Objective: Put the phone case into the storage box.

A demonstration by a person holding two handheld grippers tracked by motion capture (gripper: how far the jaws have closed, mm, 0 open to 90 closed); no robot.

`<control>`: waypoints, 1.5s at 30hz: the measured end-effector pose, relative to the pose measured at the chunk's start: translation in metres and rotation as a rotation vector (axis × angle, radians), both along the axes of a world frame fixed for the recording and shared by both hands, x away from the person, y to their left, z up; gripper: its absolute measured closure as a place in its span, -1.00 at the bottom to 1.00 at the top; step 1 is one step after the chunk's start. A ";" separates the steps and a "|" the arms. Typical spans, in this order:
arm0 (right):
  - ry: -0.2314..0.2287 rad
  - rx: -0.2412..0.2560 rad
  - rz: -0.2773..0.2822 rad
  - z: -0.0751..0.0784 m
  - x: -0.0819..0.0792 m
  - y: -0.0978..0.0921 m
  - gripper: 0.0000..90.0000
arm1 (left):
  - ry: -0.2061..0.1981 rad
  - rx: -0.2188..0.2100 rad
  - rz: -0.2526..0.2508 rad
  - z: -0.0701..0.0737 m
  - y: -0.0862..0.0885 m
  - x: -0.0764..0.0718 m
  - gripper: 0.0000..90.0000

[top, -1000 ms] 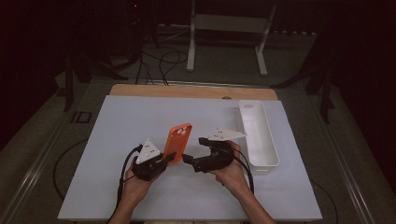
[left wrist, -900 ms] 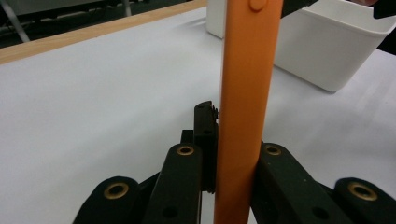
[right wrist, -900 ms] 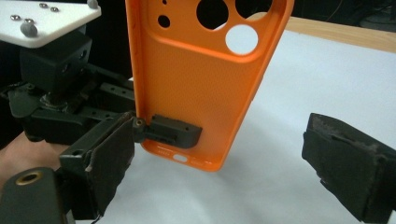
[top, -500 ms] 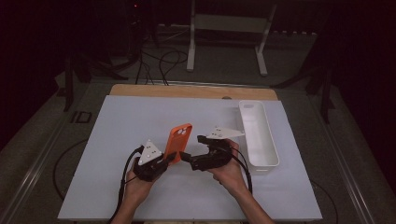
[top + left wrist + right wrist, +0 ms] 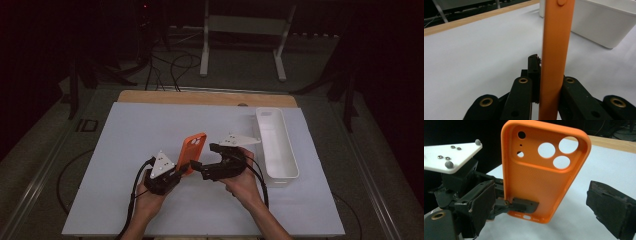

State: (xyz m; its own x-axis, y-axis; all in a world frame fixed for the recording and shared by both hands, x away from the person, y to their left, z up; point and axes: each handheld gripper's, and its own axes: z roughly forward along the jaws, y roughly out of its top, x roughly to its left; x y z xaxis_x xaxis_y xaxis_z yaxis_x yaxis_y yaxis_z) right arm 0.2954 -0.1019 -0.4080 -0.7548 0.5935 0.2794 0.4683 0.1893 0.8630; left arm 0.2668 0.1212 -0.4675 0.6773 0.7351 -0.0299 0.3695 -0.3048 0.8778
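High view | left gripper [image 5: 186, 167] clamped on upright orange phone case [image 5: 193, 150] | right gripper [image 5: 199, 169] spread apart beside it

A table carries a large white mat [image 5: 150, 135] that covers most of its top; a strip of bare wooden tabletop [image 5: 200, 97] shows along the far edge. A long white bin [image 5: 287, 167] stands directly on the mat near its right edge, lengthwise from near to far, open side up
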 end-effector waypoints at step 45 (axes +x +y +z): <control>0.059 0.070 -0.136 0.005 0.010 0.014 -0.69 | -0.036 0.106 -0.021 -0.008 -0.024 -0.009 0.87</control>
State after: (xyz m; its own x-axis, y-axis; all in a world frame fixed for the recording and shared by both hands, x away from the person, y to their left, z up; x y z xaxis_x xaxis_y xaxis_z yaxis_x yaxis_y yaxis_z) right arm 0.3052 -0.0883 -0.4033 -0.6497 0.6667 0.3652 0.5358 0.0609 0.8422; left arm 0.2581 0.0974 -0.4754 0.6919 0.7184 0.0719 0.3308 -0.4040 0.8528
